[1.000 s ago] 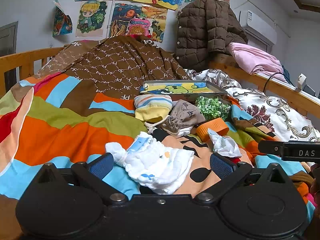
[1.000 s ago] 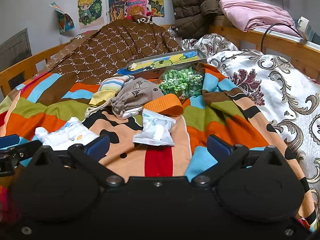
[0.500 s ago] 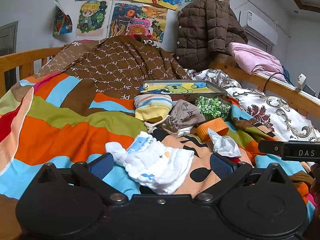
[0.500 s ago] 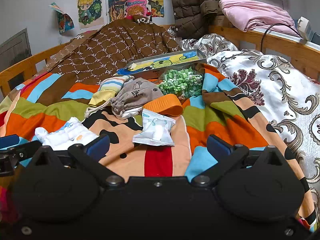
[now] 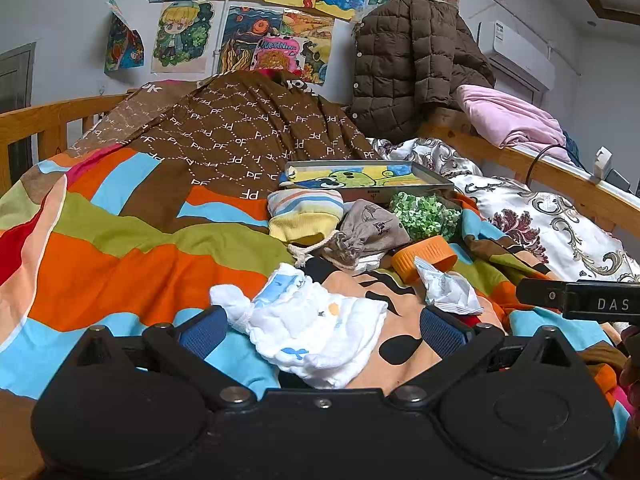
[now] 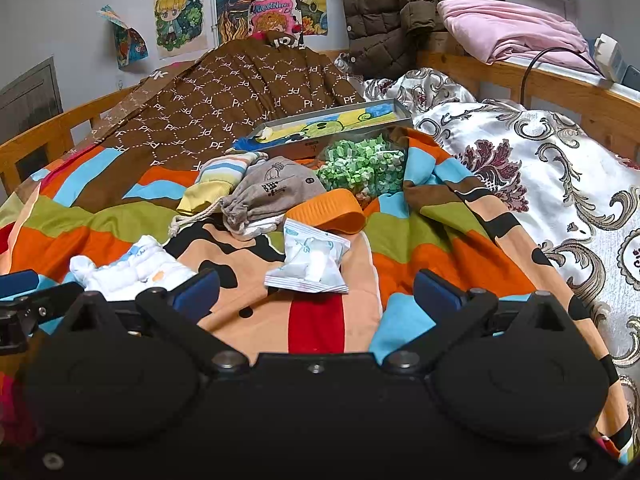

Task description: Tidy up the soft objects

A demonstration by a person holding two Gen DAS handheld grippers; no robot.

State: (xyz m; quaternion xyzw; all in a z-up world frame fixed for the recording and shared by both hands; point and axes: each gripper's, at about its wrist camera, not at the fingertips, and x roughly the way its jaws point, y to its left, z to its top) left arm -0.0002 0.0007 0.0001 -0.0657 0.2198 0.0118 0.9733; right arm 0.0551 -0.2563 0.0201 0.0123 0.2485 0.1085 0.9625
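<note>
A white baby cloth (image 5: 316, 324) lies on the striped blanket between the open fingers of my left gripper (image 5: 322, 326); it also shows in the right wrist view (image 6: 128, 270). A white sealed packet (image 6: 310, 258) lies just ahead of my open, empty right gripper (image 6: 316, 290), and shows in the left wrist view (image 5: 446, 288). Behind are a grey drawstring pouch (image 6: 268, 196), a striped yellow hat (image 5: 306, 214), an orange lid (image 6: 326, 210), green foliage (image 6: 364, 168) and a shallow tray (image 5: 368, 178) with a cartoon picture.
The striped blanket (image 5: 120, 248) covers the bed, with a brown patterned quilt (image 5: 240, 140) behind and a floral quilt (image 6: 540, 184) on the right. Wooden rails (image 5: 52, 120) ring the bed. A brown jacket (image 5: 412, 64) and pink bedding (image 5: 512, 120) hang at the back right.
</note>
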